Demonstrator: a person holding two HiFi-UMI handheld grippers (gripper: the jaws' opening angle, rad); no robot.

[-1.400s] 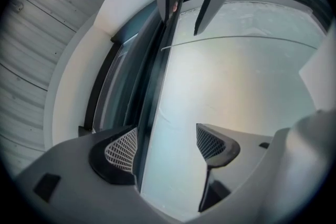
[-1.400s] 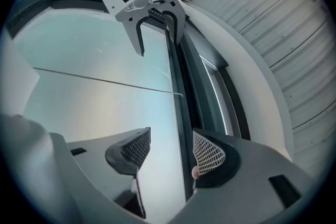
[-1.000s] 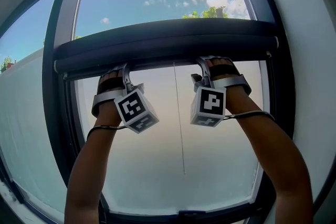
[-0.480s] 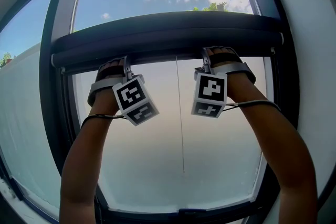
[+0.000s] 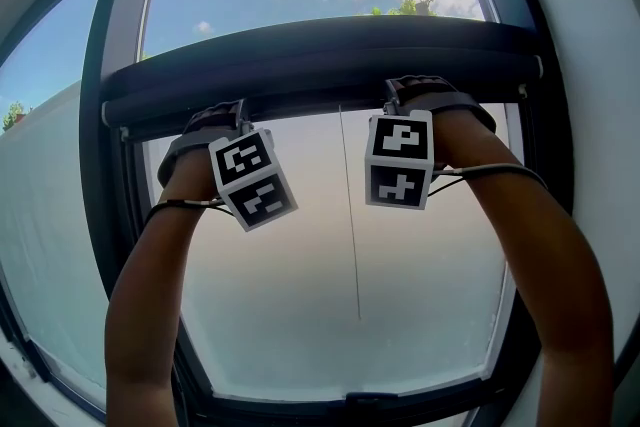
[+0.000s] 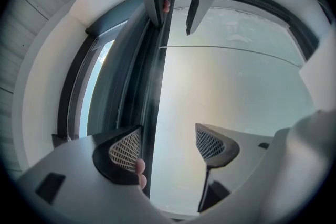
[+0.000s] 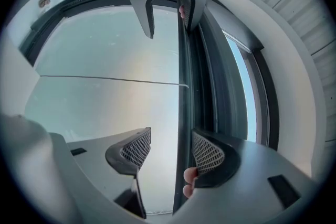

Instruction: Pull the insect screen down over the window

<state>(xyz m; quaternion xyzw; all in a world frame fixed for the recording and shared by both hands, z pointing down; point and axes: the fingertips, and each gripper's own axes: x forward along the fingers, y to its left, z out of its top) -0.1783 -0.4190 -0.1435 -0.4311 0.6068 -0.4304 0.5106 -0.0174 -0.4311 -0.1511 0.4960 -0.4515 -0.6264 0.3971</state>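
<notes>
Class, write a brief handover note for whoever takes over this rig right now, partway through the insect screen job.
Left gripper: open, jaws either side of the bar's lower lip, not clamped.
Right gripper: open, same lip, further right, not clamped.
Bar: high across the window, about level; cord hangs from its middle, between the grippers.
Done: both grippers placed at the bar.
Left: probably shut both on the lip, then pull down evenly to the bottom frame.
</notes>
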